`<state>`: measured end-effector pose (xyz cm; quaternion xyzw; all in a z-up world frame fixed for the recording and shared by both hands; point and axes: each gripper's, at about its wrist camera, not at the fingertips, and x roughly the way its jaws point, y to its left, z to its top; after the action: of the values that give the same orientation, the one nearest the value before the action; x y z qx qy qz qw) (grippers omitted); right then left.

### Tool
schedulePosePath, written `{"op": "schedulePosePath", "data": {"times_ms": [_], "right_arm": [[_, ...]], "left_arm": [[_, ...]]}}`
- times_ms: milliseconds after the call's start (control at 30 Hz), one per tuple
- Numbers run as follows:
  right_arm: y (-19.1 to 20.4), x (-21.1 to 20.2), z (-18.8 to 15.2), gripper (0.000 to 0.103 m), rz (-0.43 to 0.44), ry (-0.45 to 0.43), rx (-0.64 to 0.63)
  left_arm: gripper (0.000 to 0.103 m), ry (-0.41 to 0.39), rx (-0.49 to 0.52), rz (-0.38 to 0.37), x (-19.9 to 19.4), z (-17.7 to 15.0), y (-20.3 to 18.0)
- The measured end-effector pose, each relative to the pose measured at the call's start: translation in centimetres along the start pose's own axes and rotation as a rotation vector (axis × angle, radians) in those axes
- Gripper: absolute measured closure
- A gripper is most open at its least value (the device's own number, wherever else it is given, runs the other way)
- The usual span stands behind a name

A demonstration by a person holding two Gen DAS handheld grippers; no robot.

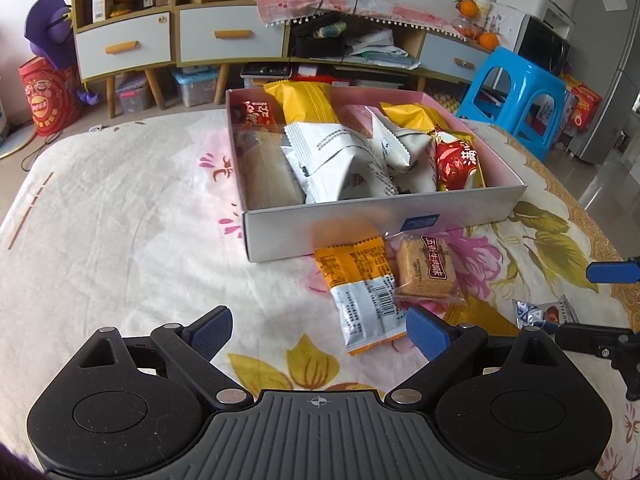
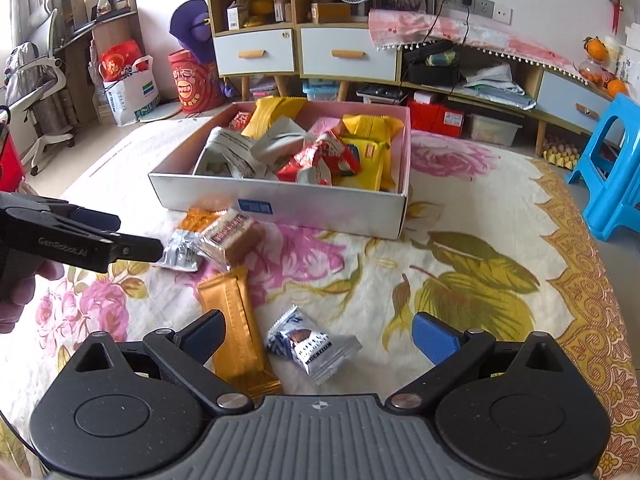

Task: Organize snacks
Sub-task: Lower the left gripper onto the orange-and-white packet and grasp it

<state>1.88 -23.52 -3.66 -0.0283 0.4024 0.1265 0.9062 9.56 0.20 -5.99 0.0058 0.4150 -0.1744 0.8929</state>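
A white box with a pink inside stands on the floral cloth and holds several snack packets. In front of it lie an orange-and-white packet and a clear-wrapped biscuit pack. My left gripper is open just short of the orange-and-white packet, nothing between its fingers. My right gripper is open over a small silver-blue packet, with a gold bar packet by its left finger. The left gripper also shows at the left edge of the right wrist view.
The table cloth is bare to the left of the box. A blue plastic stool stands past the right edge. Behind are cabinets with drawers, storage bins and a red bucket.
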Motion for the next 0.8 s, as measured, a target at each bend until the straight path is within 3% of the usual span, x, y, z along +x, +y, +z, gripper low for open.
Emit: {"op": "schedulePosePath", "data": {"times_ms": [433,800], "right_arm": [[-0.1,0.9,-0.8,0.011,0.001,0.04,-0.029],[0.0,0.9,-1.0,0.011,0.003,0.047,-0.037]], "left_arm": [[0.014,0.0,-0.029,-0.027,2.1,1.2,-1.7],[0.052,-0.007,-0.008,-0.097,1.9,1.3,-2.8]]}}
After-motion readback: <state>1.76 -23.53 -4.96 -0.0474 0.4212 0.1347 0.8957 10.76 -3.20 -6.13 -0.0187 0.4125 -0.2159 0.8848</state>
